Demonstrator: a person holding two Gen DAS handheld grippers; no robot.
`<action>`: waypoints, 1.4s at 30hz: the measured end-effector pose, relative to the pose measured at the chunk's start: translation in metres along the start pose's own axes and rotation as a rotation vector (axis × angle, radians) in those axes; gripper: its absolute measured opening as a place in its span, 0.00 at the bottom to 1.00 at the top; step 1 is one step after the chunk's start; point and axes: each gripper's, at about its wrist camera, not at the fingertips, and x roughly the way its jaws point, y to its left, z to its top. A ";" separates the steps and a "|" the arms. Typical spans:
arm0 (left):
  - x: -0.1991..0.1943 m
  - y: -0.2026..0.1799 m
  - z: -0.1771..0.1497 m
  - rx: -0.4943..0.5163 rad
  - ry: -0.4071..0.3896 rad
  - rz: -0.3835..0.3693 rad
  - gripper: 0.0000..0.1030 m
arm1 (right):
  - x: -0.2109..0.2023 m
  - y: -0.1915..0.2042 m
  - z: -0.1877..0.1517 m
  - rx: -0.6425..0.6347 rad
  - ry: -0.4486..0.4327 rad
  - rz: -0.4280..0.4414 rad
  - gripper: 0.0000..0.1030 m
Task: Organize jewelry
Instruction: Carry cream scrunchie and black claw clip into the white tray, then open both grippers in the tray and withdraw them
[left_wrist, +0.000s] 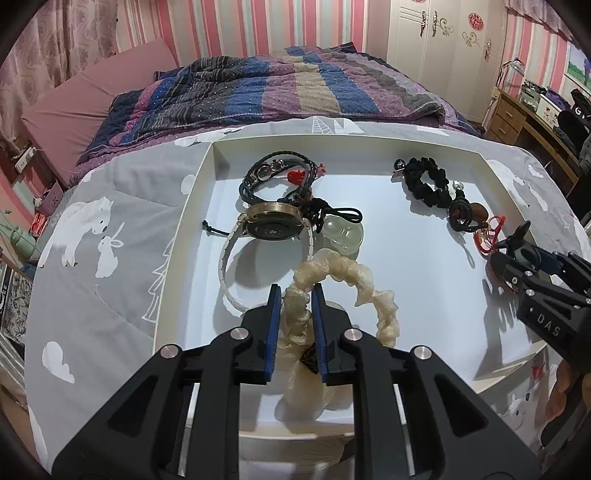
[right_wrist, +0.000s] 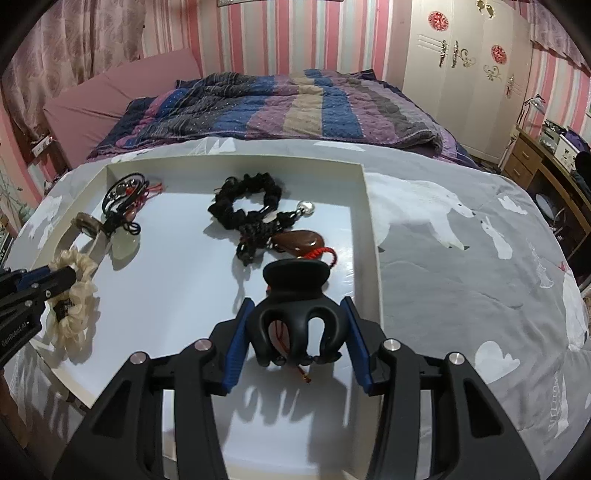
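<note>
A shallow white tray (left_wrist: 184, 206) lies on a grey bedspread with animal prints. My left gripper (left_wrist: 296, 295) is shut on a cream scrunchie (left_wrist: 369, 284) at the tray's near edge; most of its ruffled loop rests on the tray floor. My right gripper (right_wrist: 297, 306) is shut on a black claw hair clip (right_wrist: 295, 273), held over the tray's right side (right_wrist: 369, 206) above a red cord. In the tray also lie a watch (left_wrist: 273, 221), a pale jade pendant (left_wrist: 340, 232), dark braided cords (left_wrist: 277, 170), a black scrunchie (right_wrist: 243, 199) and a brown pendant (right_wrist: 299, 240).
Behind the tray a striped quilt (left_wrist: 295, 85) is bunched on the bed. A white wardrobe (right_wrist: 461, 74) stands at the back right and a wooden desk (right_wrist: 535, 162) with clutter at the far right. Grey bedspread (right_wrist: 461, 266) spreads to the right of the tray.
</note>
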 end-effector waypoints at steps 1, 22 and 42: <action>0.000 0.000 0.000 0.000 0.000 0.001 0.15 | 0.000 0.000 -0.001 0.000 0.001 -0.001 0.46; -0.002 -0.005 -0.001 0.010 0.006 -0.005 0.40 | 0.004 0.009 -0.005 -0.044 0.026 -0.006 0.54; -0.117 0.007 0.016 -0.021 -0.203 -0.022 0.97 | -0.099 0.005 0.020 -0.034 -0.199 -0.055 0.94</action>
